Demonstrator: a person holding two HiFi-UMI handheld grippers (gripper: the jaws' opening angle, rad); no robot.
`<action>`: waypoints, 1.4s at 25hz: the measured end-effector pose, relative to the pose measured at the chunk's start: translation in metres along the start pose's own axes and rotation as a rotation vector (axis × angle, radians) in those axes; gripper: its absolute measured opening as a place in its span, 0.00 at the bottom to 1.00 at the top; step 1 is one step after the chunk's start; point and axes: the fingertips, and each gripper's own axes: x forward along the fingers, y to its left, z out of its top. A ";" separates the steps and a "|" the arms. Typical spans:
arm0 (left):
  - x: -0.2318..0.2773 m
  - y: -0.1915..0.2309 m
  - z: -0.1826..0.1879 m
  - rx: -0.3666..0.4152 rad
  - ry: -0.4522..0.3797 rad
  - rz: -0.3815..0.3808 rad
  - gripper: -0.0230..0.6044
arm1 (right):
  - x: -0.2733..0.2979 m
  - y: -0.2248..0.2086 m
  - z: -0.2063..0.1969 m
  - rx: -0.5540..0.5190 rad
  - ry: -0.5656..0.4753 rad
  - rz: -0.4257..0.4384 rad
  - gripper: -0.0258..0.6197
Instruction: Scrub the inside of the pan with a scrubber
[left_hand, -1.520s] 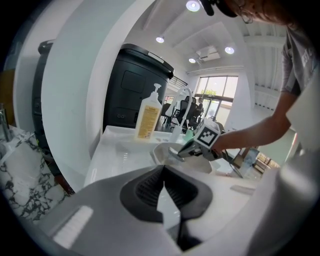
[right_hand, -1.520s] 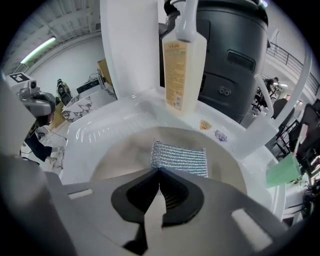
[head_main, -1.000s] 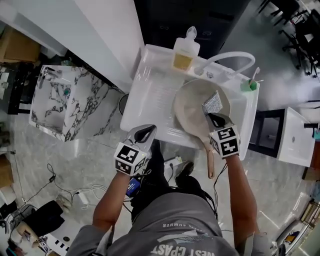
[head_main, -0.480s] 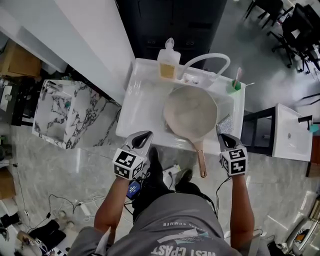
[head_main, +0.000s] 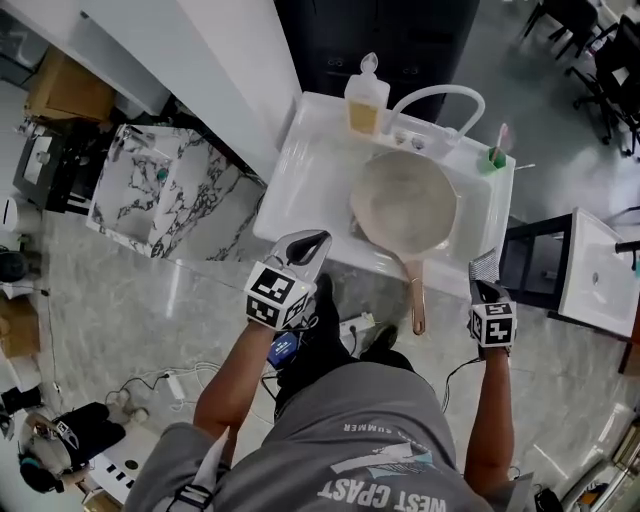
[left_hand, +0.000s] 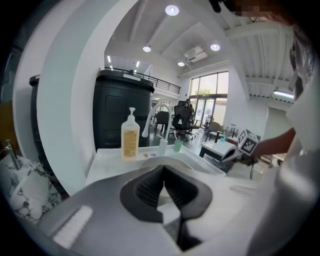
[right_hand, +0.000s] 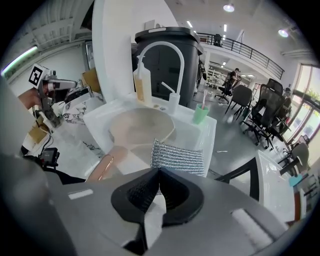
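Your right gripper (head_main: 488, 286) is clamped on the scrubber (head_main: 484, 266), just beside the sink's (head_main: 300, 190) near right corner, clear of the pan (head_main: 404, 205) lying in the sink. Your left gripper (head_main: 312, 241): jaws together, empty.

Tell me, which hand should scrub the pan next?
Right. The right gripper is shut on the scrubber beside the sink, so it probably only needs to swing over the pan. The left gripper is shut with nothing in it.

Pan (head_main: 403, 208): int. matt beige, smooth; handle (head_main: 417, 305) copper-tone, glossy. Scrubber (right_hand: 178, 156): silver woven mesh, rough, metallic sheen. Sink (head_main: 300, 180): white, glossy, smooth. Soap bottle (head_main: 366, 98): clear plastic. Floor (head_main: 150, 310): polished, marble-look.
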 end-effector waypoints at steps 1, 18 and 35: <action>-0.002 -0.001 0.000 0.002 0.000 0.005 0.04 | 0.004 0.000 -0.008 -0.002 0.021 0.003 0.05; -0.031 -0.019 0.021 0.019 -0.025 0.079 0.04 | 0.031 -0.003 -0.066 -0.093 0.151 0.062 0.09; -0.052 -0.057 0.048 0.075 -0.064 0.080 0.04 | -0.035 -0.008 -0.025 -0.037 -0.118 0.078 0.11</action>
